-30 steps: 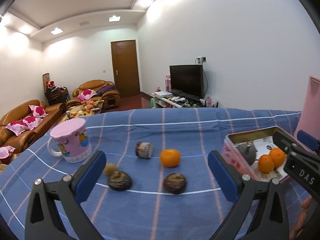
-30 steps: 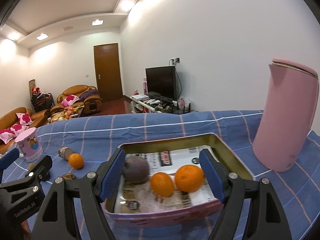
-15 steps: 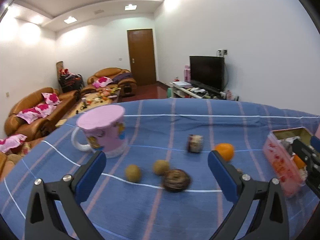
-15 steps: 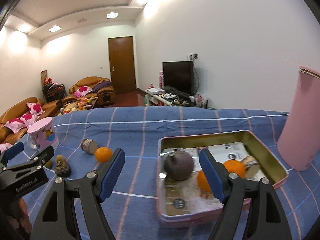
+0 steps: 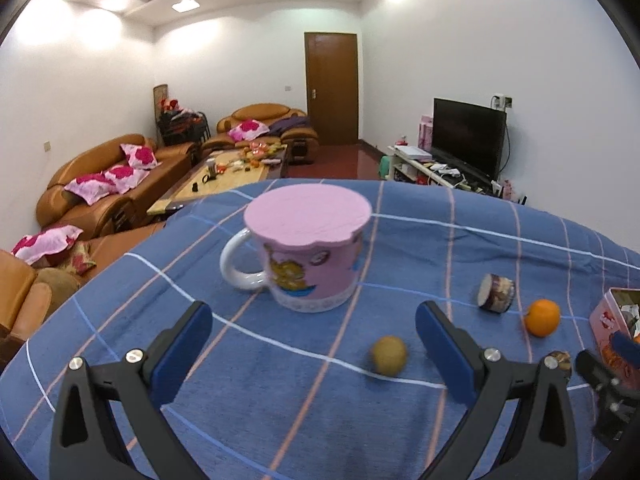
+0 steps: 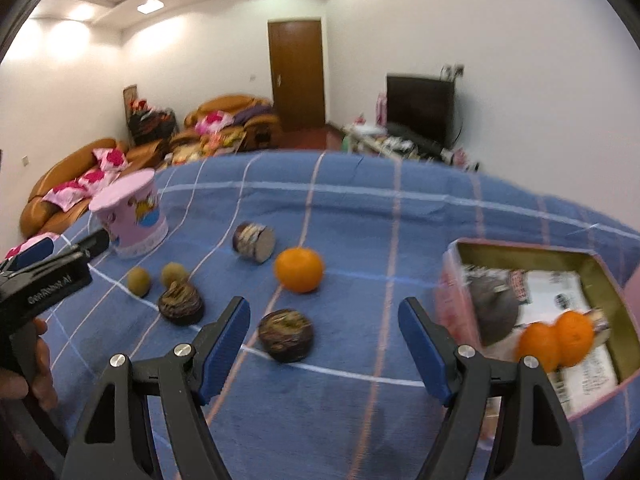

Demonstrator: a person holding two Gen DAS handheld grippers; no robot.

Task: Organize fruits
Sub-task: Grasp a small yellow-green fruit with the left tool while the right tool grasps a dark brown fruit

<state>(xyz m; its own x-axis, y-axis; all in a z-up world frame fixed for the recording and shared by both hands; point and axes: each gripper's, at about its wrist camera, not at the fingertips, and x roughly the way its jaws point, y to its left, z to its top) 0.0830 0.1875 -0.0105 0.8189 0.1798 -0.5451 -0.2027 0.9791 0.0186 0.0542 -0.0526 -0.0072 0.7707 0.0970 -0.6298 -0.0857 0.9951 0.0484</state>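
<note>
Reaching over a blue checked tablecloth [image 6: 360,420], the right gripper [image 6: 324,344] hangs with its blue pads wide apart and nothing between them; the nearest loose fruit, a dark purple fruit [image 6: 286,335], lies just ahead of its left pad. A second dark fruit [image 6: 181,303], two small brown fruits [image 6: 139,281] and an orange [image 6: 299,269] lie loose on the cloth, while the pink tin [image 6: 452,280] to the right already holds two oranges [image 6: 554,340] and a dark fruit. The job looks partly done, with the next pick probably that closest purple fruit.

To take it cleanly, the person would do well to shift the pads a little to the left until the fruit sits midway between them, lower them to straddle its widest part, and close gently, since such a rind may bruise. Carry it clear of the tin's rim before letting go.

The left gripper [image 5: 314,344], likewise spread and empty, faces a lidded pink mug [image 5: 308,256] with one brown fruit [image 5: 389,355] near its right pad. Only its camera shows the mug's handle and flat lid. Only the right camera shows the tin's contents, both purple fruits whole, and the hand [image 6: 28,376] gripping the left tool.
</note>
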